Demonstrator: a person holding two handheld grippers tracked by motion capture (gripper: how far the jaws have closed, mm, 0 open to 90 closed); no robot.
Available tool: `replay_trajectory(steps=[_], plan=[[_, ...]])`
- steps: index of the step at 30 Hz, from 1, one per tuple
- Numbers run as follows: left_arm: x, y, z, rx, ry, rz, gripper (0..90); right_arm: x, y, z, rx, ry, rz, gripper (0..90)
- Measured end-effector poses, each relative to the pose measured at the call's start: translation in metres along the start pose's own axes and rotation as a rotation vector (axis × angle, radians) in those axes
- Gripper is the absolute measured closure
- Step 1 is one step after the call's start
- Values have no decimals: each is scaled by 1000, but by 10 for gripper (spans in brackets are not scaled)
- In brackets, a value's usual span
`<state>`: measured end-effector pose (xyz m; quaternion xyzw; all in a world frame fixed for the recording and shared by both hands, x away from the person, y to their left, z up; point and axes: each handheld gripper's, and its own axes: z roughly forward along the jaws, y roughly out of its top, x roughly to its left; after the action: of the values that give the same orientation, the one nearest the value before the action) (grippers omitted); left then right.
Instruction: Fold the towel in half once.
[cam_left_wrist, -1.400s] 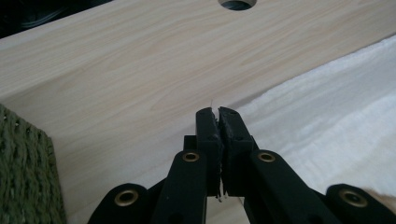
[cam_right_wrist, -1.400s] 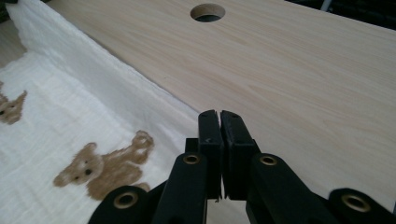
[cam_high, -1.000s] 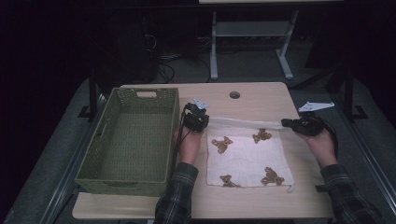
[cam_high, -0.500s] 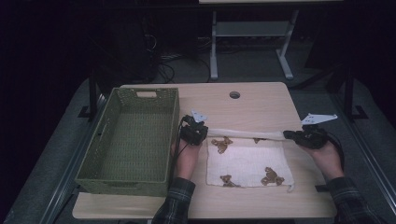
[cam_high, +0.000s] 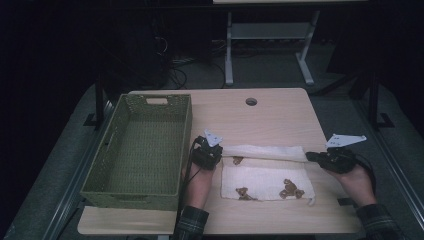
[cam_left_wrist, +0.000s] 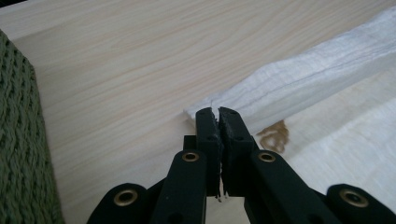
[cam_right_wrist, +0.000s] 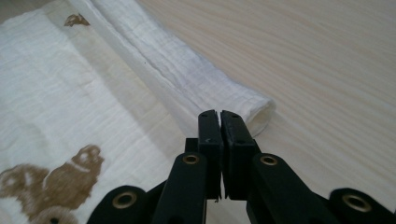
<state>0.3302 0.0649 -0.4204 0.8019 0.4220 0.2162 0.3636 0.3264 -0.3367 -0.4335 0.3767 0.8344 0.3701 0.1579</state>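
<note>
A green woven basket with a handle slot in its far wall is seen at nine o'clock on the light wooden table, and its textured side is also caught at the left edge of the left gripper view. A round cable hole is cut into the tabletop towards twelve o'clock. Beyond the table, at twelve to one o'clock, a white metal frame and tangled cables are made out on the dark floor.

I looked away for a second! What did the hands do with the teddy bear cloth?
Both hand-held grippers, left and right, pulled the cloth's far edge toward the person, folding it further over itself. Both stayed shut on its corners. The green basket and the cloth's near edge kept still.
</note>
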Motion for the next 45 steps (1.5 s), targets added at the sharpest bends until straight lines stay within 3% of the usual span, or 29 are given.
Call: replay_trajectory(steps=[11,24,36,45], plan=[[-20,-17,-16,-3,-18,20,872,11,-21,-17,16,38,0,869],[-33,-37,-34,0,-35,35,872,25,-36,-28,34,66,-2,869],[-41,-54,-47,7,-67,39,872,42,-49,-41,31,91,-20,869],[-43,-69,-48,46,-111,29,871,48,-56,-38,80,111,-25,870]])
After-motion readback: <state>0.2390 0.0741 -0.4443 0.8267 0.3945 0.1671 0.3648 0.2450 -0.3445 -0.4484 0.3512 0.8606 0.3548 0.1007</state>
